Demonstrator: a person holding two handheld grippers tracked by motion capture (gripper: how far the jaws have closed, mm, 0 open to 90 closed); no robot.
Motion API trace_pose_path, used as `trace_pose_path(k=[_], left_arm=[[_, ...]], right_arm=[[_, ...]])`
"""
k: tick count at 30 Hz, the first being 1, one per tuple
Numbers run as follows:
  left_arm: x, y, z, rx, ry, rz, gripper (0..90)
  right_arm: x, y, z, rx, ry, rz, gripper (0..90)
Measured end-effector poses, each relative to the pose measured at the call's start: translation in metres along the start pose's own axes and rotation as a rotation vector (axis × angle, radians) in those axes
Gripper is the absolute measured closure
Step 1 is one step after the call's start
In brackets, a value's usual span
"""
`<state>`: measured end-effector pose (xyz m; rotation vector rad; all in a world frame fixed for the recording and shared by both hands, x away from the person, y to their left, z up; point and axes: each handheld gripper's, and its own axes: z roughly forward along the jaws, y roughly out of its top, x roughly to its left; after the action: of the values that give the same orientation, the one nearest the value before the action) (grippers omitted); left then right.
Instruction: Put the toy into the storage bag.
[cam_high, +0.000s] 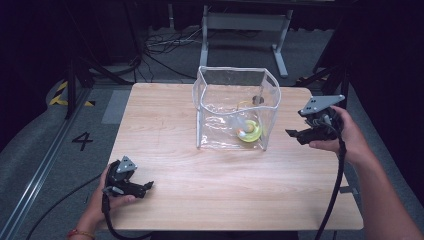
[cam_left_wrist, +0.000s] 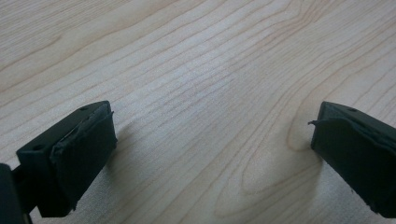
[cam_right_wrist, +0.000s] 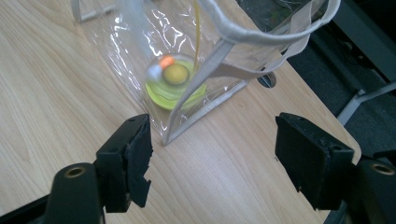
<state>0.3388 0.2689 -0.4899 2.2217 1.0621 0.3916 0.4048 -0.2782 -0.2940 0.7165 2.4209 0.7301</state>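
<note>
A clear plastic bag (cam_high: 235, 107) with a white trim stands upright on the wooden table (cam_high: 200, 180), open at the top. Inside it lies a yellow-green round object (cam_high: 248, 131) with a small orange and white piece on it. In the right gripper view the bag's near corner (cam_right_wrist: 187, 112) stands just ahead of the jaws, and the round object (cam_right_wrist: 175, 81) shows through the plastic. My right gripper (cam_high: 295, 134) hovers to the right of the bag, open and holding nothing. My left gripper (cam_high: 148, 186) rests low at the table's front left, open over bare wood (cam_left_wrist: 210, 107).
A white metal stand (cam_high: 245, 30) and loose cables (cam_high: 165, 42) lie on the floor behind the table. The table's right edge (cam_right_wrist: 327, 116) runs close past the bag. A floor marking reading 4 (cam_high: 82, 141) lies to the left.
</note>
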Motion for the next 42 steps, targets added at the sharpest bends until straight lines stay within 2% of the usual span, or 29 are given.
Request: trace_pose_path(k=[2,7,8,13,21,30,36,42], left_arm=[[0.0,0.0,0.0,0.0,0.0,0.0,0.3],[0.0,0.0,0.0,0.0,0.0,0.0,0.3],[0.0,0.0,0.0,0.0,0.0,0.0,0.3],[0.0,0.0,0.0,0.0,0.0,0.0,0.3],[0.0,0.0,0.0,0.002,0.0,-0.005,0.3],[0.0,0.0,0.0,0.002,0.0,-0.005,0.3],[0.0,0.0,0.0,0.003,0.002,-0.002,0.2],[0.0,0.0,0.0,0.002,0.0,-0.005,0.3]], right_arm=[[0.004,-0.006,0.002,0.001,0.01,-0.001,27.1],[0.012,-0.02,0.01,0.02,-0.005,-0.005,25.5],[0.016,-0.025,0.013,0.03,-0.017,-0.012,25.3],[0.026,-0.05,0.028,0.069,-0.013,-0.012,23.0],[0.039,-0.077,0.037,0.077,-0.001,-0.008,21.4],[0.051,-0.106,0.046,0.052,-0.01,-0.003,21.1],[0.057,-0.129,0.051,0.032,0.006,0.01,20.1],[0.06,-0.149,0.057,0.006,0.029,0.059,19.8]])
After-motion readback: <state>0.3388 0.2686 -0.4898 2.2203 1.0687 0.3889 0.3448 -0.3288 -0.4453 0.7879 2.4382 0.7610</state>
